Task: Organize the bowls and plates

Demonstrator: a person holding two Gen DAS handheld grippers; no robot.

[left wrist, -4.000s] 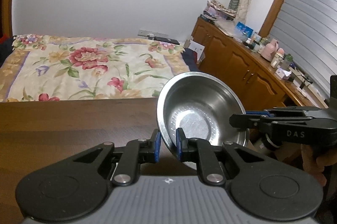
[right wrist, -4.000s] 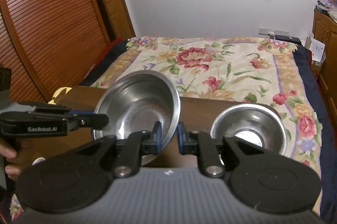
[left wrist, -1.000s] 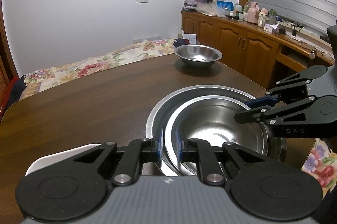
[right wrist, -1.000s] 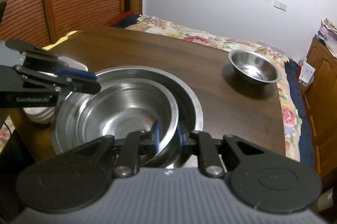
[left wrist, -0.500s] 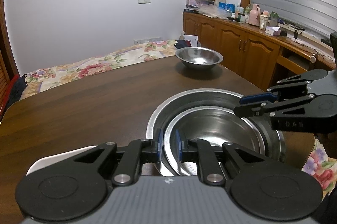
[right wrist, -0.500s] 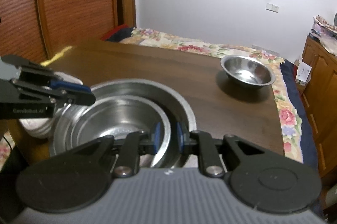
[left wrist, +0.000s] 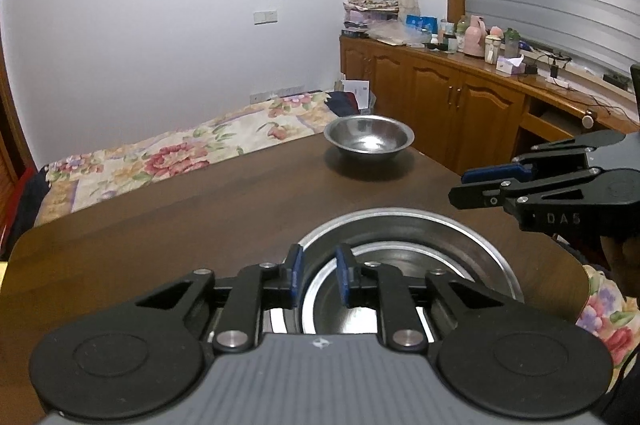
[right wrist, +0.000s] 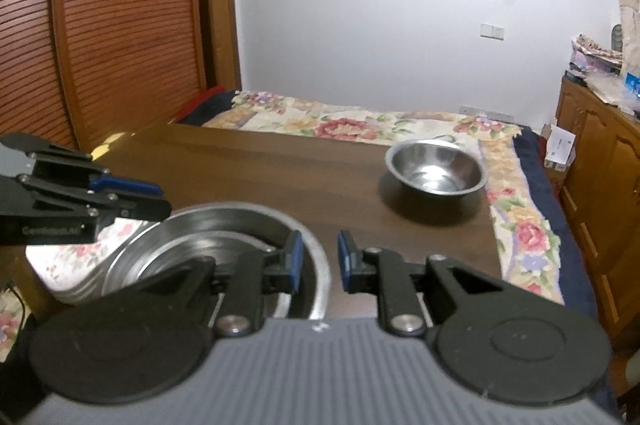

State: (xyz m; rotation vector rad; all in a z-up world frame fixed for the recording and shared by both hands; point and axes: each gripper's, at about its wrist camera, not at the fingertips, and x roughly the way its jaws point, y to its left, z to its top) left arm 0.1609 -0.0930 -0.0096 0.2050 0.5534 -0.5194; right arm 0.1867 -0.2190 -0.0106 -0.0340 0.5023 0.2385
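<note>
A: Dark wood table (left wrist: pixel 168 209), smooth, rounded corner. Three shiny round steel bowls: big bowl (left wrist: pixel 472 245) near the front edge, medium bowl (left wrist: pixel 320 297) nested inside, small bowl (left wrist: pixel 368 135) alone at the far corner.

B: Only from the right wrist: white flowered plates (right wrist: pixel 76 265), stacked beside the big bowl. Two claws: left gripper (left wrist: pixel 318 275) opening, medium bowl's rim between the blue pads, untouched; right gripper (right wrist: pixel 318 261) opening too, astride the big bowl's rim, not pinching.
</note>
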